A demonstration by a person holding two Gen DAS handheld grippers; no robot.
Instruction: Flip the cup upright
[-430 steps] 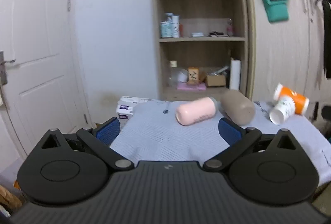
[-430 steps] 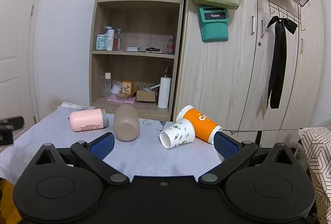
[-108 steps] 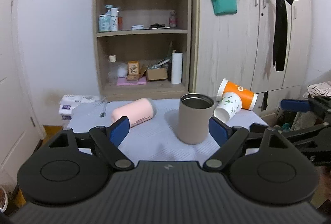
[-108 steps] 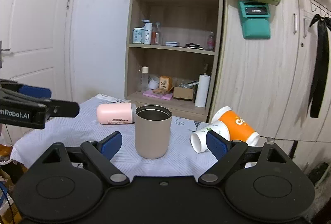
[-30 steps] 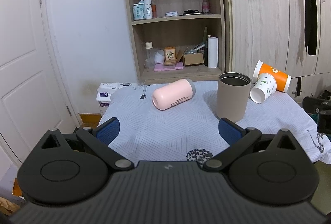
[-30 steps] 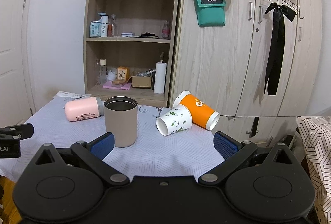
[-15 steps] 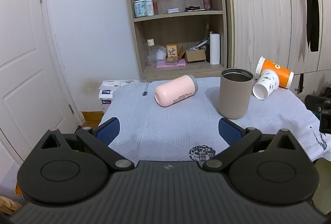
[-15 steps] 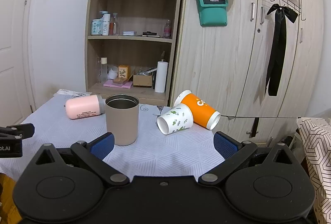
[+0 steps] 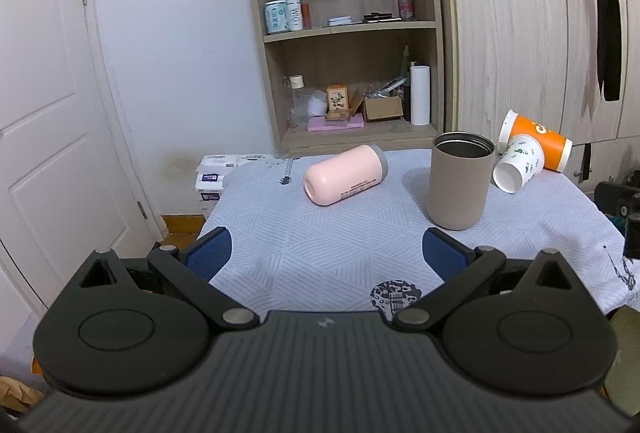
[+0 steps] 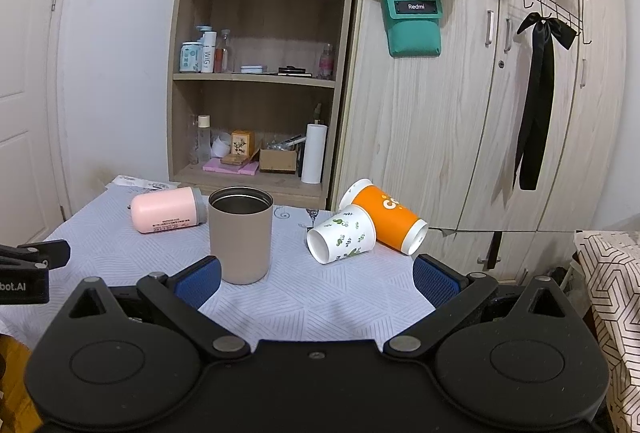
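Observation:
A taupe cup (image 9: pixel 460 183) stands upright, mouth up, on the cloth-covered table (image 9: pixel 320 245); it also shows in the right wrist view (image 10: pixel 241 235). A pink bottle (image 9: pixel 345 180) lies on its side behind it to the left, also seen from the right wrist (image 10: pixel 168 210). A white leaf-print paper cup (image 10: pixel 342 233) and an orange paper cup (image 10: pixel 386 216) lie on their sides at the right. My left gripper (image 9: pixel 326 253) is open and empty near the table's front edge. My right gripper (image 10: pixel 316 279) is open and empty, back from the cups.
A wooden shelf unit (image 10: pixel 256 81) with bottles and boxes stands behind the table, next to wooden wardrobe doors (image 10: pixel 500 121). A white door (image 9: pixel 44 113) is at the left. Tissue packs (image 9: pixel 212 177) lie at the table's far left corner.
Both grippers have drawn slightly nearer and shifted view a little; the cups and the bottle have not moved in the last second. Earlier the taupe cup lay on its side.

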